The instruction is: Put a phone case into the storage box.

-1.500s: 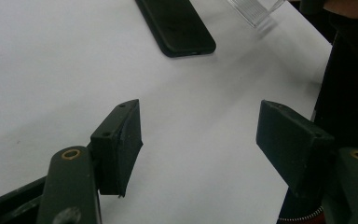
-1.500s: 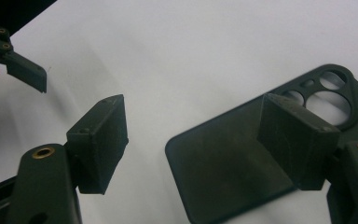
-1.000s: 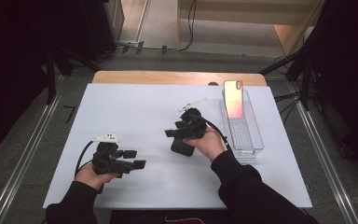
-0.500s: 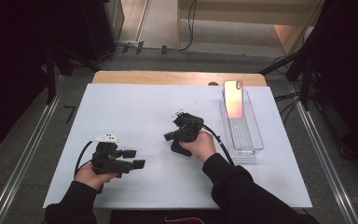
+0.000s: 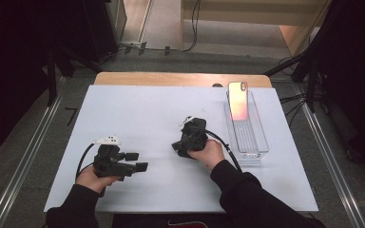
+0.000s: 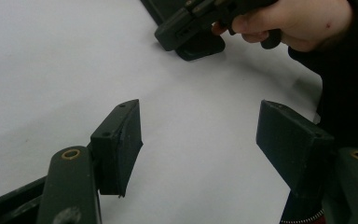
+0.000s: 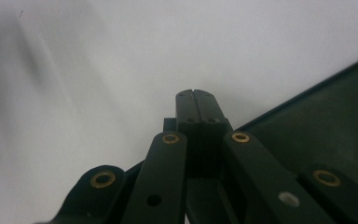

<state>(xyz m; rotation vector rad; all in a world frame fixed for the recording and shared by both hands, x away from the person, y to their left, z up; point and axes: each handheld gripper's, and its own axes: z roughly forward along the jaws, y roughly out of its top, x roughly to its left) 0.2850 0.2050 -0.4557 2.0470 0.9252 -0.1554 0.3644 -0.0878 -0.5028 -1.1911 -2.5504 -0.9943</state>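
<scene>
Left gripper (image 5: pixel 141 161): near edge of white table (image 5: pixel 138 109), jaws apart, empty.
Right gripper (image 5: pixel 177 145): mid-table, jaws pressed together on nothing.
Phone (image 5: pixel 238 100): propped in clear tray (image 5: pixel 261 147) at far right; likely stiff, slick, breakable; grip its long edges.

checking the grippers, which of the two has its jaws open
The left gripper: its two black jaws stand apart over bare white table. The right gripper has its jaws pressed together with nothing between.
</scene>
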